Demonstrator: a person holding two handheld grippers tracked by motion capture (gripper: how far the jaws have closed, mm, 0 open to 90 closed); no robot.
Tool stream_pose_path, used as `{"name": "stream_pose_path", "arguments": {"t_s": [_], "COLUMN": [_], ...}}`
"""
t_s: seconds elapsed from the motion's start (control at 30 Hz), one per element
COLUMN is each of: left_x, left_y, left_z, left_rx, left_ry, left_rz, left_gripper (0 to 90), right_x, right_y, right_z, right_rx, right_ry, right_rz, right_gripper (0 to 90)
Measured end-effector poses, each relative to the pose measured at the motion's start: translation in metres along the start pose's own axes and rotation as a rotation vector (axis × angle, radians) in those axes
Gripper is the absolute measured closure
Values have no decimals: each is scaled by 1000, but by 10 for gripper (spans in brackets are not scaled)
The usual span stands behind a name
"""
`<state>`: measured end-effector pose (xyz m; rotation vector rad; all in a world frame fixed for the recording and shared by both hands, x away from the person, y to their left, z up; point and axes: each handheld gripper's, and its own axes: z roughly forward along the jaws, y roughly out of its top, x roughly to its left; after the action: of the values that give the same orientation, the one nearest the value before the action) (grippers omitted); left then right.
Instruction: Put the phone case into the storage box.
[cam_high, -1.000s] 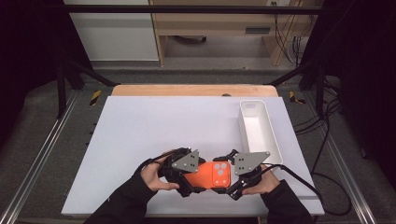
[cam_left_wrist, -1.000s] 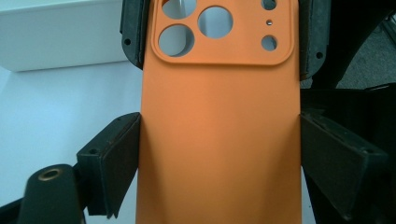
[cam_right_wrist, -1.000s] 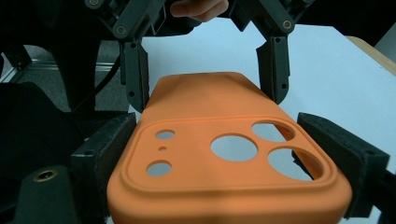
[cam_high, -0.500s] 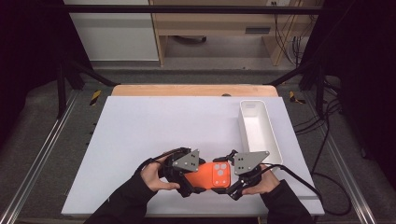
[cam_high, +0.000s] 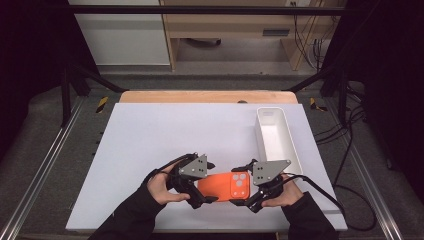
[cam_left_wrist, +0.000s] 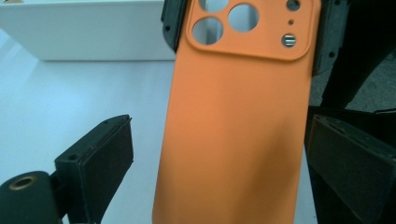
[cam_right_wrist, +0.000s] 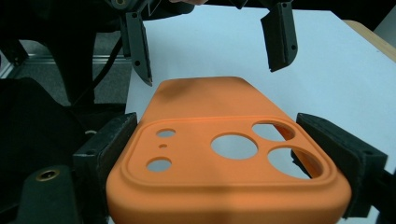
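High view: right gripper (cam_high: 250, 197) clamps the case (cam_high: 226, 186) at its camera end; left gripper (cam_high: 200, 195) jaws have just been opening, releasing it. Handover done; tray (cam_high: 290, 145) placement likely remains.

Orange phone case (cam_right_wrist: 219, 154), matt, smooth, rubbery-looking plastic; black jaws of right gripper (cam_right_wrist: 233, 154) and left gripper (cam_left_wrist: 219, 163), hard plastic faced with dull, slightly grainy pads; grey three-cornered plates, flat matt metal by the look; white bin (cam_high: 276, 137), smooth plastic; white table (cam_high: 165, 135), matt, wood-edged.
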<state>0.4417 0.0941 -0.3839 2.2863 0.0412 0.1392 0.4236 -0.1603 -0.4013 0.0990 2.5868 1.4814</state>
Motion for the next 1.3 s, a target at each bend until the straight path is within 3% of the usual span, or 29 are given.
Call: {"name": "stream_pose_path", "arguments": {"t_s": [0.43,0.73,1.3], "left_x": [1,-1,-4], "left_y": [-10,-14,-19], "left_z": [3,7,11], "left_rx": [12,53,88], "left_ry": [6,17,-1], "left_rz": [-38,-47,-31], "left_gripper": [69,13,5], "right_x": [-3,-5,-10], "right_y": [3,9,28], "right_z": [-8,-13,-12], "right_rx": [43,114,227], "right_ry": [-12,3,29], "right_rz": [7,4,-2], "right_gripper": [161,161,161]}}
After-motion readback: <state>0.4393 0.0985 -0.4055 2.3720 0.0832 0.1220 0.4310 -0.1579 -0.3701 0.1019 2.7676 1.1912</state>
